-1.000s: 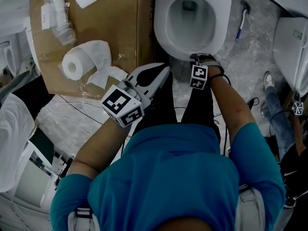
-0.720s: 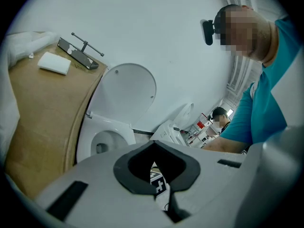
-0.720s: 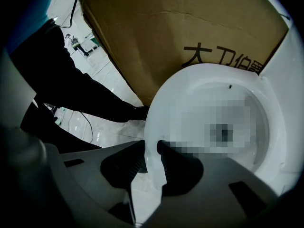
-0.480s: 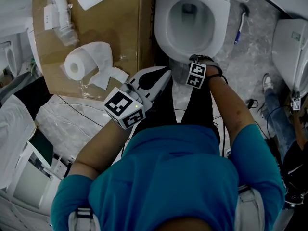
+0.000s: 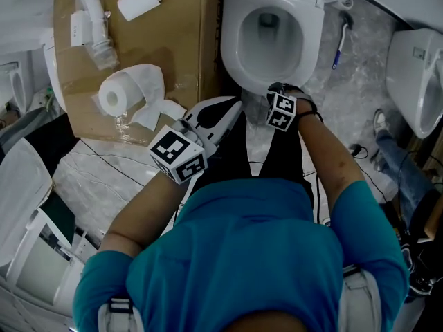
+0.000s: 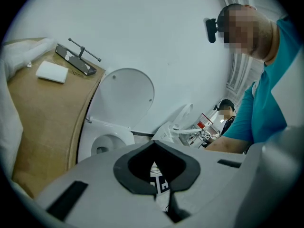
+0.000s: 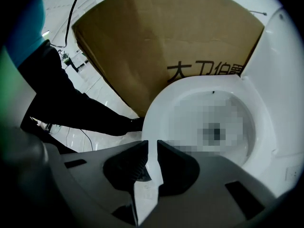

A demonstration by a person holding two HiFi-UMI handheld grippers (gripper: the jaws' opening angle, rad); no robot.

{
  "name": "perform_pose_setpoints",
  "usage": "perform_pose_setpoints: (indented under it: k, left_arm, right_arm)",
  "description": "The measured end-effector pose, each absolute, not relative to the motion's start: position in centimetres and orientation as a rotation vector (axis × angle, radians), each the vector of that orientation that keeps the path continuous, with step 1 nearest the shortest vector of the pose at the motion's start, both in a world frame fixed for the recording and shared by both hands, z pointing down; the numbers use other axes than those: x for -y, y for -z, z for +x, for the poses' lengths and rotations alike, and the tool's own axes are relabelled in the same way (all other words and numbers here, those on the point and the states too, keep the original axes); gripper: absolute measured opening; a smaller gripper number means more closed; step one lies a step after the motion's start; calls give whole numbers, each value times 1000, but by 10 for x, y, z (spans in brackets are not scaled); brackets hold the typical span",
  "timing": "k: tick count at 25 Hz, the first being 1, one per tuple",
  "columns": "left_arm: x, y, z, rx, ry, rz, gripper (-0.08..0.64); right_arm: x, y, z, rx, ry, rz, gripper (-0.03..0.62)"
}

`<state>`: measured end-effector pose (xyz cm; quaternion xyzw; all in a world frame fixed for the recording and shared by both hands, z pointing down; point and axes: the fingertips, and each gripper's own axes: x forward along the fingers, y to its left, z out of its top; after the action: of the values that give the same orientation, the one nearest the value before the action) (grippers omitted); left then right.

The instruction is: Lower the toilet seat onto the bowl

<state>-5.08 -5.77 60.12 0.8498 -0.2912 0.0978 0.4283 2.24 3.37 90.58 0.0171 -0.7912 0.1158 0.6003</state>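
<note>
The white toilet seat (image 5: pixel 313 47) lies flat on the bowl (image 5: pixel 271 33), with the lid (image 6: pixel 124 96) raised behind it. My right gripper (image 5: pixel 279 92) points steeply down just over the seat's front edge (image 7: pixel 159 115). Its jaws have just been closing and stand a narrow gap apart; the seat shows through the gap but nothing is gripped. My left gripper (image 5: pixel 232 111) hovers left of the bowl's front, jaw tips together and empty; in its own view (image 6: pixel 154 144) they meet in front of the right gripper's marker cube.
A cardboard box (image 5: pixel 180 47) stands left of the toilet and carries a toilet roll (image 5: pixel 116 92), a plastic pipe part (image 5: pixel 93 19) and a small white roll (image 5: pixel 140 0). A blue brush (image 5: pixel 339 43) stands right of the bowl. Another toilet (image 5: pixel 415 75) is at far right.
The right gripper has lifted slightly off the seat's front edge and rolled a little. The left gripper has stayed put. The seat has not moved.
</note>
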Motion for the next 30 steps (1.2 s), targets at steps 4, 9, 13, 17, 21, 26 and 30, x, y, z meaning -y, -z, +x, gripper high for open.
perform_pose_setpoints:
  k: [4,9,13,17,21,26,30]
  left_arm:
    - [64,-579,-51,738,-242,2153,2]
    - [76,-539,-49,777,-228,2209,2]
    - [89,-500,-46,805,-196,2244,2]
    - [104,-461,-42,836,-158,2284,2]
    - [128,-419,-37,859,-109,2341,2]
    - [142,-362,-33,872,-50,2389,2]
    - [150,-312,-36,877,-5,2438,2]
  right_arm:
    - [-22,-865,26,1894,-297,99,52]
    - [2,-804,35,1965,-320,177,38]
    - [25,-748,41,2022,-337,249,29]
    - [46,-694,49,2077,-337,319,18]
    - [79,-635,60,2132,-343,416,11]
    - [107,-548,68,2235,-389,544,3]
    - [124,-465,74,2331,-466,675,3]
